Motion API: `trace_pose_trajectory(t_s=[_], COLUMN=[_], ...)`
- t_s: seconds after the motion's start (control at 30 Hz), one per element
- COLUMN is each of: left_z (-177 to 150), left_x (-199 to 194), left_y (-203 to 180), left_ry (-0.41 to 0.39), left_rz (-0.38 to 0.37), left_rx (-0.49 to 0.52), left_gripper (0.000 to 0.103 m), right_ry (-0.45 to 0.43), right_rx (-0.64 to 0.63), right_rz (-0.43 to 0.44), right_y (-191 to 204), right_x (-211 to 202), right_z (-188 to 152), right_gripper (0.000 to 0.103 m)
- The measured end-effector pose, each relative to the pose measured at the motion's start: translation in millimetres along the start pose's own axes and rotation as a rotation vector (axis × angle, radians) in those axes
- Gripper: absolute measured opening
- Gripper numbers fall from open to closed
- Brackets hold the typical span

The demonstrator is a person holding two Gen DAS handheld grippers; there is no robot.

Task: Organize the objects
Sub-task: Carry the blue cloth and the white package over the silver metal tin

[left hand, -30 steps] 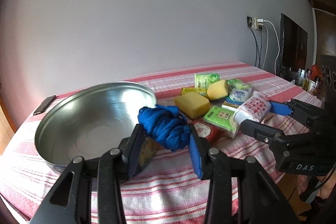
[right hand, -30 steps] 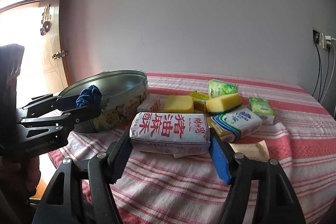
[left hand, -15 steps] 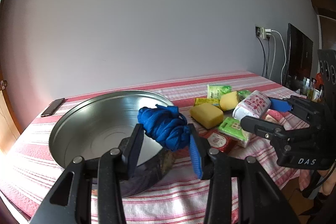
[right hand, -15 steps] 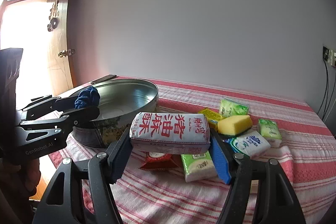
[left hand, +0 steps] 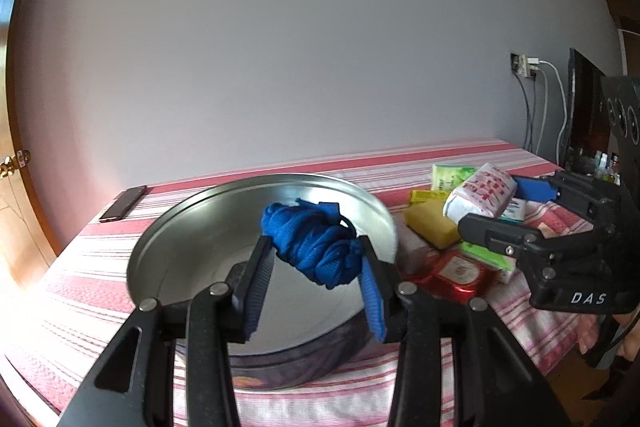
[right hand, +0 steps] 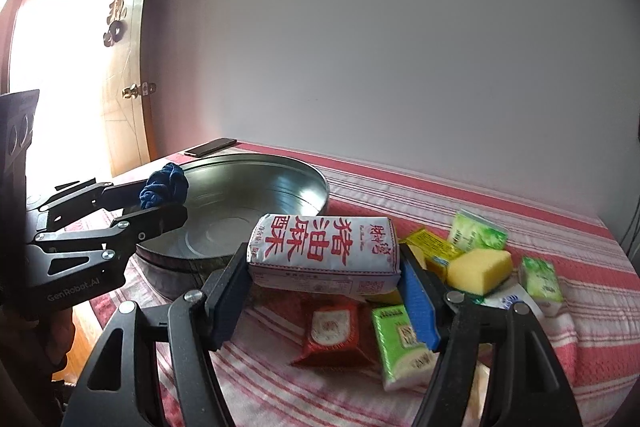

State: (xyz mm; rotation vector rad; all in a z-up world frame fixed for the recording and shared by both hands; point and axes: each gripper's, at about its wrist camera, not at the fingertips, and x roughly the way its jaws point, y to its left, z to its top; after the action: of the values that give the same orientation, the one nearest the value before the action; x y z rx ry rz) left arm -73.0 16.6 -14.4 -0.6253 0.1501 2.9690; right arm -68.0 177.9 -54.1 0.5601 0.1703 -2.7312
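Covering the table: a red-and-white striped tablecloth [left hand: 408, 167] with a woven, ribbed texture; it runs up to a plain pale wall [left hand: 320, 47].
Room, left side: a wooden door [right hand: 124, 75] with a brass latch, bright light beside it.
Room, right side: a wall socket [left hand: 524, 61] with white and dark cables hanging down; a dark flat panel stands next to it.
Round tin [left hand: 180, 227]: shallow, bare shiny metal inside, printed pattern on the outer wall; it sits at the table's left end.
Phone [left hand: 124, 203]: dark, flat, lying on the cloth behind the tin.
Left gripper [left hand: 316, 267]: closed onto a blue cloth bundle [left hand: 316, 247], knotted and knit-textured, held above the tin's interior.
Right gripper [right hand: 324, 287]: clamped on a white packet [right hand: 324, 251], a soft oblong brick with red Chinese characters, held above the cloth just right of the tin.
Yellow sponges [right hand: 480, 269]: blocky, porous, lying among the packets.
Green packets [right hand: 400, 343]: glossy tissue packs; the nearest one is motion-blurred.
Red packet [right hand: 332, 327]: crinkled foil with a pale label, print unreadable.
Hidden: the white packet covers the items behind it; the tin's near wall is cut off by the left gripper's fingers [left hand: 256, 287].
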Motion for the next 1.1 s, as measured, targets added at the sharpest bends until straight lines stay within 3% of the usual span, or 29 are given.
trace_pose_trajectory(t_s=[0.63,1.1], left_z=[6,11], left_x=[29,69], left_y=[58,97], left_ry=[0.06,0.177], left_rz=[0.11,0.173], left_rx=[-0.017,-0.026], left_gripper=[0.041,0.041], right_ry=[0.055,0.134], right_rx=[-0.082,-0.071], right_rz=[0.065,0.094], right_y=[29,41], right_x=[63,117], right_z=[44,62], right_gripper=[0.071,0.071])
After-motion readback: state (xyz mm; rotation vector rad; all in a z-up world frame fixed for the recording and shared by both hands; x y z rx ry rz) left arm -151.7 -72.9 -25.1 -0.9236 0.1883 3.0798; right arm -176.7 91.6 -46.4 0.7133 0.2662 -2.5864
